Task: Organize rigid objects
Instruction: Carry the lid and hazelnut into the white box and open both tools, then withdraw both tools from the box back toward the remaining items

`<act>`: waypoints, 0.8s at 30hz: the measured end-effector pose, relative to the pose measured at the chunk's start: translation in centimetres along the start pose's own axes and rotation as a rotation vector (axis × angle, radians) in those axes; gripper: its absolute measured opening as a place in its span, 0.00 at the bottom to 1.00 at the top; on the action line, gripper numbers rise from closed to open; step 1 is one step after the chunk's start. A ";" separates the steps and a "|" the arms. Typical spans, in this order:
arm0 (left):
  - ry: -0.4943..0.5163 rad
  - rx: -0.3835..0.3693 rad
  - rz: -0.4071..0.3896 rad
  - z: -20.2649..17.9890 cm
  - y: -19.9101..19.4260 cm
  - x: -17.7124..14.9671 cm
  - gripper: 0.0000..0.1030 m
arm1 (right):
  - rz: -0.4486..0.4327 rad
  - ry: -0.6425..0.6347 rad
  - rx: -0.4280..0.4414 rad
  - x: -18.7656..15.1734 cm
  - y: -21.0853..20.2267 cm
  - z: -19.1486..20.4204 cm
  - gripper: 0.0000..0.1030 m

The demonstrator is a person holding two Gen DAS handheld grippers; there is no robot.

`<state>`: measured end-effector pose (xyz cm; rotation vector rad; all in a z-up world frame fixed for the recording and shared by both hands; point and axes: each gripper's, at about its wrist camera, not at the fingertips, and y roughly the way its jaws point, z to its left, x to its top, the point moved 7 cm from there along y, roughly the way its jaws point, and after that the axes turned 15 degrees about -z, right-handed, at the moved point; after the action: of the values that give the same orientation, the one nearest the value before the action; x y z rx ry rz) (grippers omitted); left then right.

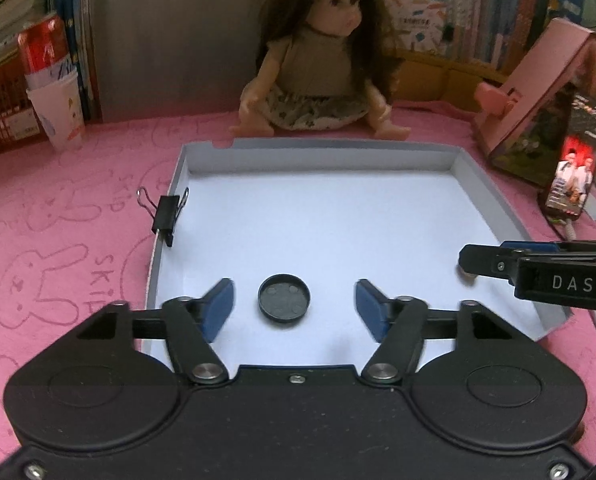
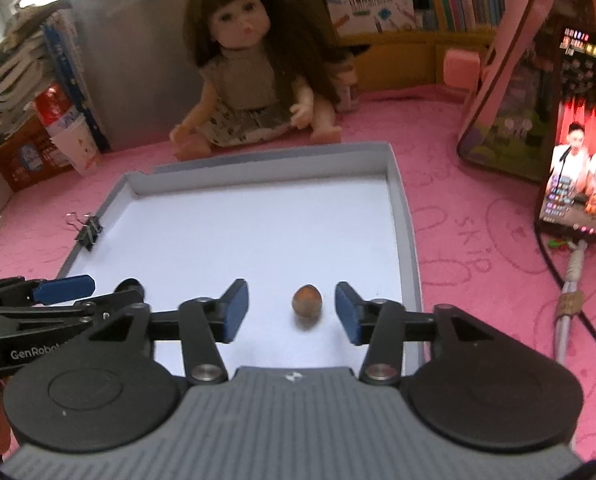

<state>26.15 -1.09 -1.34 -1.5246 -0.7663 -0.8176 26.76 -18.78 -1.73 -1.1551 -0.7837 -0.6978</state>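
Note:
A shallow white box lid with grey walls point(image 1: 482, 188) point(image 2: 408, 240) lies on the pink mat. A round black cap point(image 1: 284, 298) rests on its floor, hollow side up. My left gripper point(image 1: 294, 306) stands open around the cap, its blue pads clear of it on both sides. A small brown nut point(image 2: 307, 300) lies on the lid floor near the right wall. My right gripper point(image 2: 291, 310) is open, with the nut between its pads and nearer the right one, untouched. Each gripper shows at the edge of the other's view.
A black binder clip point(image 1: 166, 216) point(image 2: 89, 230) grips the lid's left wall. A doll point(image 1: 318, 64) point(image 2: 250, 80) sits behind the lid. At the left stand paper cups with a red can point(image 1: 56, 92); at the right, a lit phone point(image 2: 578, 152) and a pink stand point(image 1: 538, 80).

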 end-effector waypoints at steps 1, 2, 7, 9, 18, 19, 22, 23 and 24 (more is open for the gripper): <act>0.000 -0.005 -0.011 -0.1 -0.5 0.0 0.78 | -0.012 -0.004 0.006 0.0 -0.5 0.1 0.69; -0.001 -0.012 -0.026 -0.1 -1.1 0.0 0.83 | -0.028 -0.008 0.012 0.0 -1.0 0.2 0.72; 0.007 -0.032 -0.066 -0.3 -3.9 -0.6 0.83 | -0.121 -0.058 0.027 -0.6 -4.2 0.7 0.82; 0.005 -0.038 -0.079 -0.3 -5.0 -1.1 0.84 | -0.159 -0.083 0.034 -1.1 -5.5 1.0 0.84; 0.015 -0.047 -0.165 -0.6 -10.0 -3.8 0.88 | -0.263 -0.152 0.049 -4.2 -10.3 1.4 0.89; 0.016 -0.049 -0.177 -0.7 -10.4 -4.1 0.88 | -0.271 -0.157 0.048 -4.5 -10.7 1.4 0.89; 0.020 -0.051 -0.210 -0.9 -11.7 -4.9 0.92 | -0.296 -0.174 0.040 -5.3 -11.7 1.4 0.90; 0.020 -0.052 -0.218 -0.9 -12.1 -5.2 0.92 | -0.303 -0.179 0.039 -5.6 -12.0 1.4 0.92; 0.021 -0.056 -0.224 -1.0 -12.4 -5.5 0.92 | -0.309 -0.182 0.038 -5.8 -12.3 1.5 0.92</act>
<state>12.69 -0.99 0.76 -1.4944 -0.9170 -1.0267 13.24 -20.11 0.11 -1.0834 -1.1409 -0.8359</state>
